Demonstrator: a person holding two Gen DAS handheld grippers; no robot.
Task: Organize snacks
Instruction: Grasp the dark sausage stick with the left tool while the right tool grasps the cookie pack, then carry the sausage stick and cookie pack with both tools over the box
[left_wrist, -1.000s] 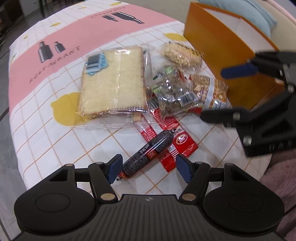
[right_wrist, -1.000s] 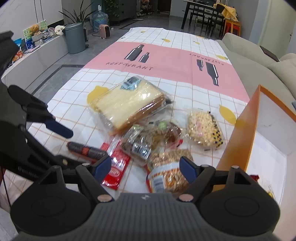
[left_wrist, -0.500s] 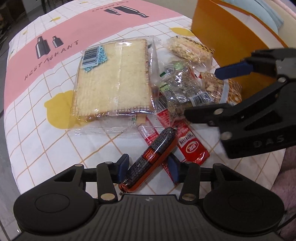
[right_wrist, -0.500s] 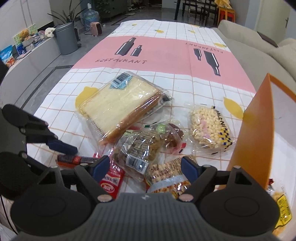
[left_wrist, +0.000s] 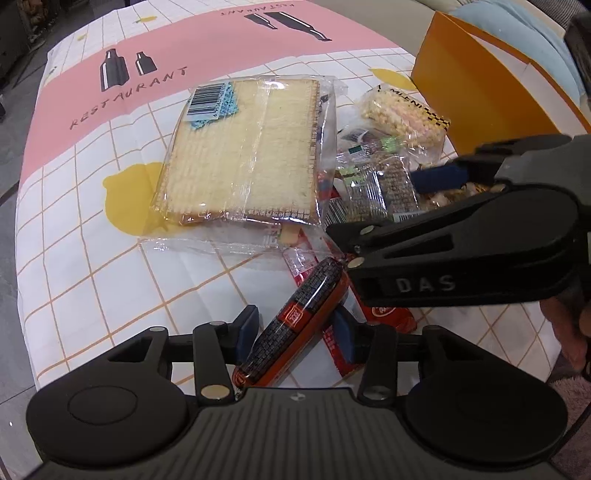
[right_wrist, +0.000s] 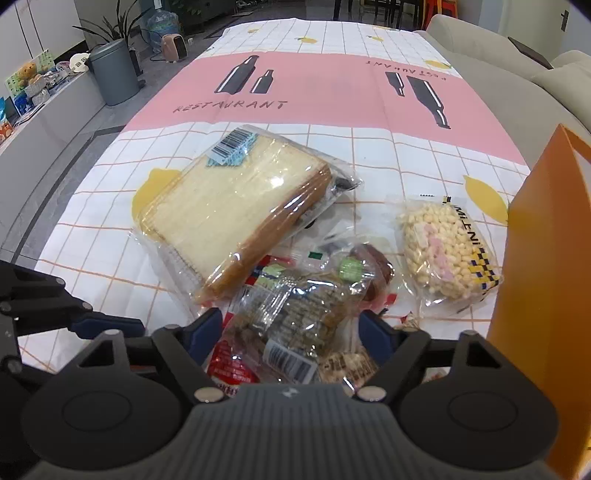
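Snacks are lying clustered on the counter (right_wrist: 110, 258) under a checked cloth; an orange box (right_wrist: 535, 258) is standing at the right edge, apparently the place for them. Judging from the pile, sorting is at an early stage: the bread pack (right_wrist: 236, 210), puffed-snack bag (right_wrist: 447, 251), clear cracker bags (right_wrist: 299, 314) and red sachets (left_wrist: 373, 317) are all sitting outside the box.

The left gripper (left_wrist: 295, 332) is closing its fingers around the dark sausage stick (left_wrist: 295, 321); the left pad seems to be touching the stick's lower end, but whether both are pressing cannot be told. The stick is lying tilted over a red sachet, near the counter's front edge.

The right gripper (right_wrist: 291, 332) is straddling the clear cracker bags, fingers narrowing but not yet pressing, so released.

Room: the two grippers are working close together, nearly crossing. The box wall is standing just beside the right gripper. The far pink part of the cloth is offering free space.
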